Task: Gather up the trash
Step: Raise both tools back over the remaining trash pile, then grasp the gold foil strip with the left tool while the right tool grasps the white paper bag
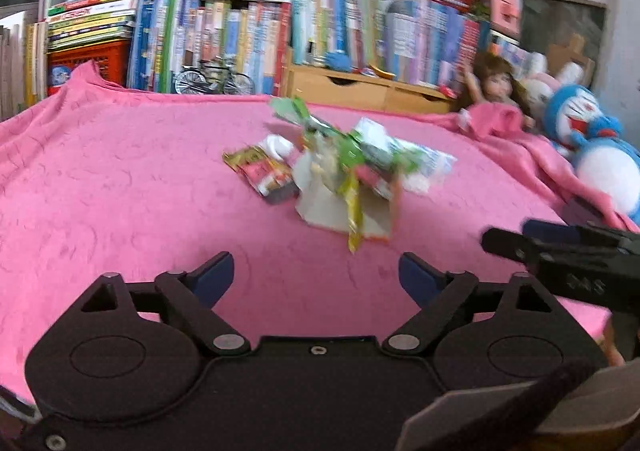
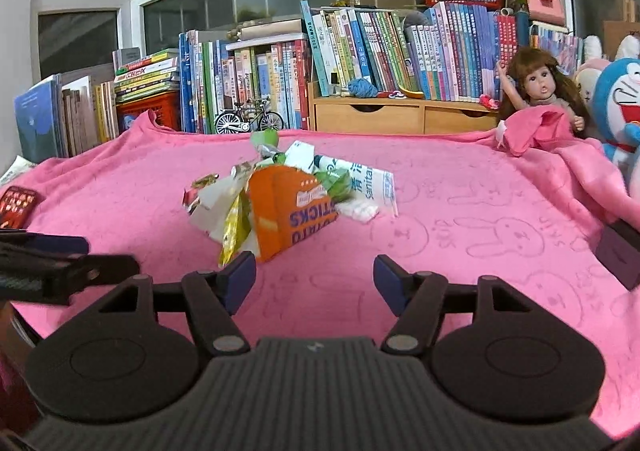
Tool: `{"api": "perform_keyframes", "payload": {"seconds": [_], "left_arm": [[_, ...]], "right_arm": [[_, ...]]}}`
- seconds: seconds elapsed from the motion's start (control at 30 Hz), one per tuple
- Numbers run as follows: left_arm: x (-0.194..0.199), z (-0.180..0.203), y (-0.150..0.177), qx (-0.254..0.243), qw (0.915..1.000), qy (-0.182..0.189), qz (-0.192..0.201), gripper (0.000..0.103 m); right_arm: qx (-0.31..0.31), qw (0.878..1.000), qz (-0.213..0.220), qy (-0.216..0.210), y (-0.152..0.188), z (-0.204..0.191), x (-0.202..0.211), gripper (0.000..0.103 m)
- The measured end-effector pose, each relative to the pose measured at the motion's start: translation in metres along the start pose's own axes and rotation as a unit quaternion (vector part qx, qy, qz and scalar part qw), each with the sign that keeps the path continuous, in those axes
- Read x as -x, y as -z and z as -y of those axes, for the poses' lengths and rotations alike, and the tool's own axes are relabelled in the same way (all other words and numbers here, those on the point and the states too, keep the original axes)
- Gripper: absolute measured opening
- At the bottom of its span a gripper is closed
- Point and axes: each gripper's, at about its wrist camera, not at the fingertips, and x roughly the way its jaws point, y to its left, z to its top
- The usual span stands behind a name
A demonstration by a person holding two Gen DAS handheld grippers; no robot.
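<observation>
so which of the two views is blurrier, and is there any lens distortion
Left wrist view: motion blur smears the trash pile and books. Right wrist view: sharp, the orange box lettering is legible. Both: fisheye bending, window frames bow and corners darken.

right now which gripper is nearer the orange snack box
Right. The right gripper has its left finger nearly at the orange snack box, jaws open. The left gripper sits back from the pile, open and empty.
</observation>
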Motion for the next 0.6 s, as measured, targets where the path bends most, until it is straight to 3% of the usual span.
{"api": "perform_keyframes", "payload": {"seconds": [0.1,0.13,0.3,0.43,0.6], "left_arm": [[-0.021,-0.003,-0.013,0.018,0.9998,-0.008,-0.003,0.063],[-0.027,-0.005,-0.016,0.023,0.9997,-0.001,-0.006,0.06],[-0.059,0.003,-0.023,0.041,0.9984,0.035,-0.018,0.055],[-0.086,0.014,-0.025,0.041,0.9985,0.028,-0.023,0.044],[-0.113,0.021,-0.025,0.051,0.998,0.025,-0.026,0.042]], "right_arm": [[-0.001,1.0,-0.002,-0.004,-0.006,0.0,-0.014,0.078],[0.003,1.0,-0.002,-0.002,-0.008,-0.001,-0.018,0.078],[-0.008,1.0,-0.007,0.005,-0.011,0.003,-0.033,0.078],[-0.014,1.0,0.003,0.026,-0.024,0.015,-0.04,0.078],[-0.019,0.997,0.009,0.068,-0.05,0.041,-0.065,0.078]]}}
